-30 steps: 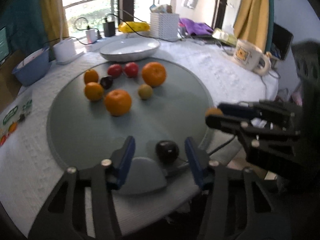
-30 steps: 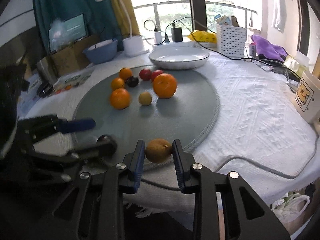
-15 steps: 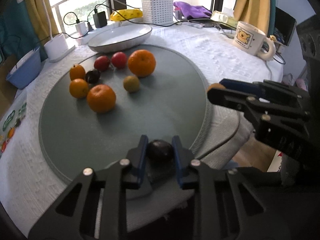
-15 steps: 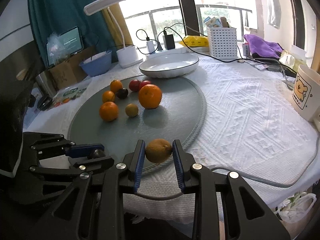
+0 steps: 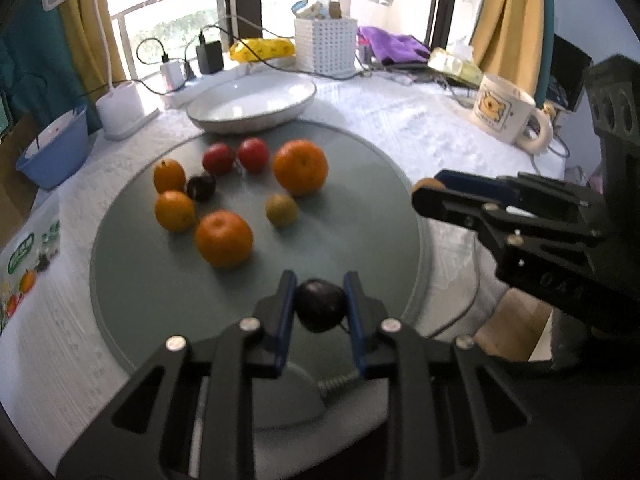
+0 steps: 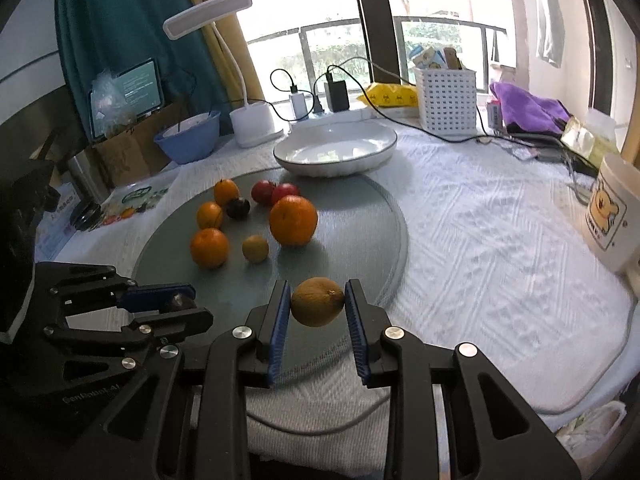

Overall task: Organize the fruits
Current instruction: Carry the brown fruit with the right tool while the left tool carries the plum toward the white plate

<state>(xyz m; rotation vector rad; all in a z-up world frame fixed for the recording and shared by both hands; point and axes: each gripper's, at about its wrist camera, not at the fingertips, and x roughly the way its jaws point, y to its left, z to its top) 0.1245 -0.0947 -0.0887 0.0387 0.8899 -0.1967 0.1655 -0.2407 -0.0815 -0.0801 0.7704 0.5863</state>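
Note:
My left gripper [image 5: 320, 306] is shut on a dark plum [image 5: 320, 305] and holds it above the near edge of the round grey mat [image 5: 360, 208]. My right gripper [image 6: 317, 301] is shut on a brownish-yellow fruit [image 6: 317, 301], above the mat's near right edge; it also shows in the left wrist view [image 5: 430, 186]. On the mat lie several fruits: a large orange [image 5: 300, 166], a second orange [image 5: 224, 238], two small oranges, two red fruits [image 5: 236, 156], a dark plum [image 5: 201, 187] and a small yellow-green fruit [image 5: 281, 210]. An empty white dish [image 5: 252, 100] stands behind the mat.
A bear mug [image 5: 506, 110] stands at the right on the white tablecloth. A white basket [image 5: 325, 44], chargers with cables, a desk lamp base [image 5: 120, 106] and a blue bowl [image 5: 56, 148] line the back. A cable runs along the table's front edge [image 6: 400, 400].
My left gripper closed on the dark plum and lifted it off the mat. My right gripper rose a little with its fruit still held.

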